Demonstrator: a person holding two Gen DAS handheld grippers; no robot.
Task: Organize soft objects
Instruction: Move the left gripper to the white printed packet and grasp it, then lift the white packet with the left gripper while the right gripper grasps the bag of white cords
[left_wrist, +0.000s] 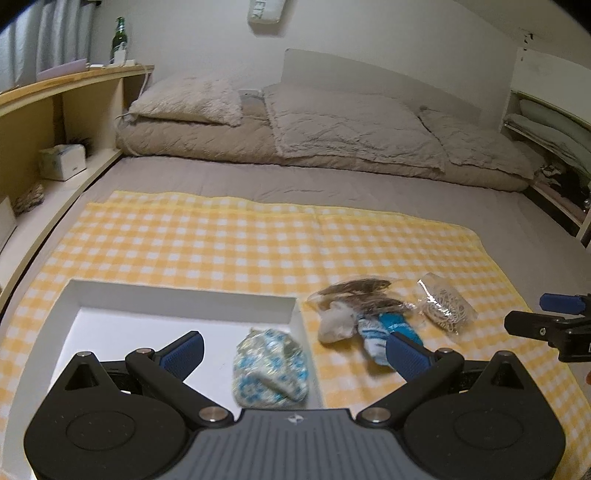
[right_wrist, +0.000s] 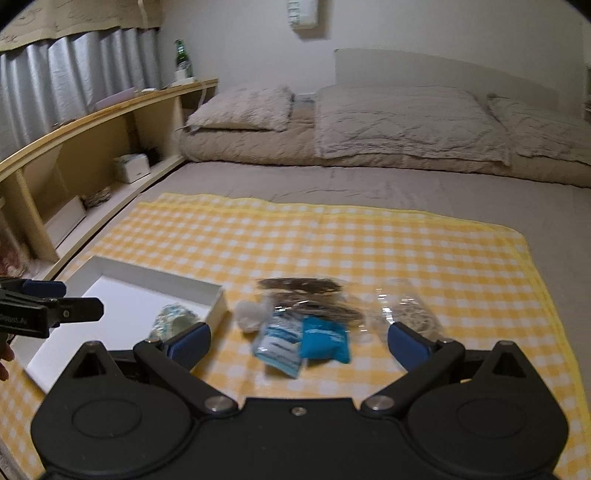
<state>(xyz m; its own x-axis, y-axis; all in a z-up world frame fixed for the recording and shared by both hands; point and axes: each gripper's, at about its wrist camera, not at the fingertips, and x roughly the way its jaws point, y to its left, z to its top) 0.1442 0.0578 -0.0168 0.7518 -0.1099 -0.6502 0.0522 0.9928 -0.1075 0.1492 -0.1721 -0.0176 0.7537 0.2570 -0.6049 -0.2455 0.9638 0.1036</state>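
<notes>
A white shallow box lies on the yellow checked cloth. Inside it rests a blue-and-white patterned soft bundle. My left gripper hovers open above the box's right part, with that bundle between its spread fingers, untouched. To the right of the box lie a white puff, a blue-white packet, a solid blue packet, a bag of dark strands and a bag of pale cords. My right gripper is open above the two blue packets.
The cloth covers a grey mattress with folded beige bedding at its far end. A wooden shelf unit runs along the left, holding a tissue box and a green bottle. A low rack stands at the right.
</notes>
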